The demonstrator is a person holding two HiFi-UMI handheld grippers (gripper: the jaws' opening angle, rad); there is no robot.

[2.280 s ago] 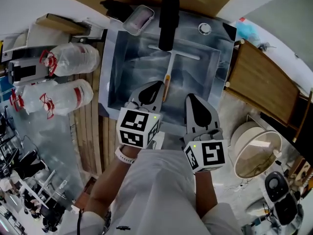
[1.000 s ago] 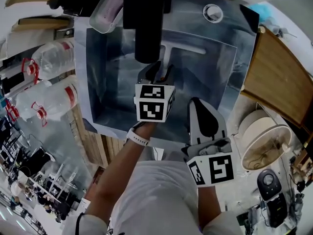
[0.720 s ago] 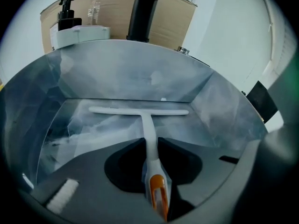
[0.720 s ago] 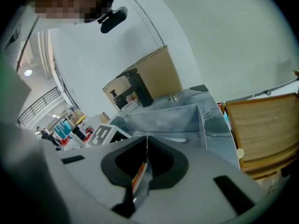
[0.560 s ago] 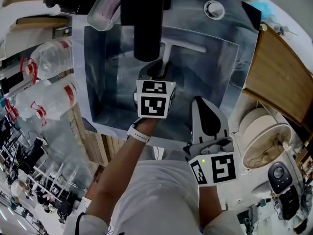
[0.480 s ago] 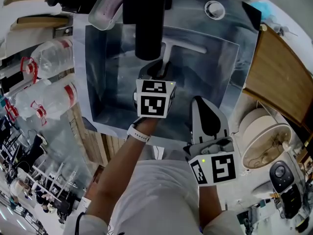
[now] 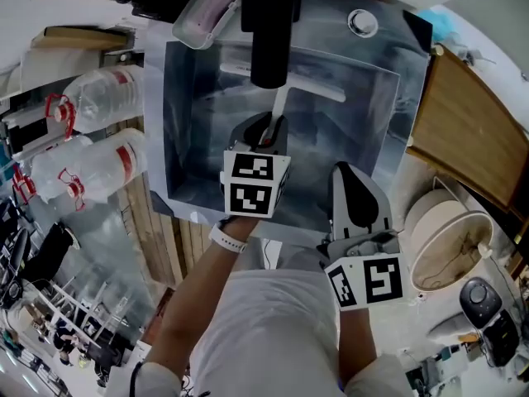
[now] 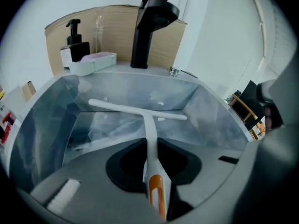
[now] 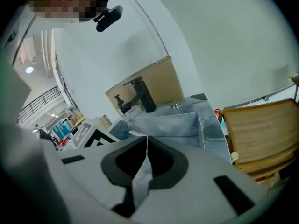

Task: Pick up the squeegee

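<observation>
A white squeegee [image 7: 283, 83] with an orange insert in its handle is in the steel sink [image 7: 183, 114], its blade lying crosswise under the black faucet [image 7: 271, 31]. My left gripper [image 7: 266, 127] points steeply down into the sink. Its jaws are closing, and their pads press on the handle of the squeegee [image 8: 150, 139], which runs straight out between them. In the left gripper view the left gripper [image 8: 152, 149] holds the blade just off the sink floor. My right gripper [image 7: 352, 174] hovers over the sink's near edge, its jaws shut with nothing between them, as with the right gripper [image 9: 146, 140].
A soap dish [image 7: 207, 11] and a black pump bottle [image 8: 74, 43] stand at the sink's back left corner. Two large water bottles [image 7: 99, 168] lie to the left. A wooden board [image 7: 467, 139] and a white bucket [image 7: 446, 251] are on the right.
The left gripper reached into the sink from its near edge, its jaws came together on the squeegee's handle, and it has lifted a little. The right gripper has stayed put.
</observation>
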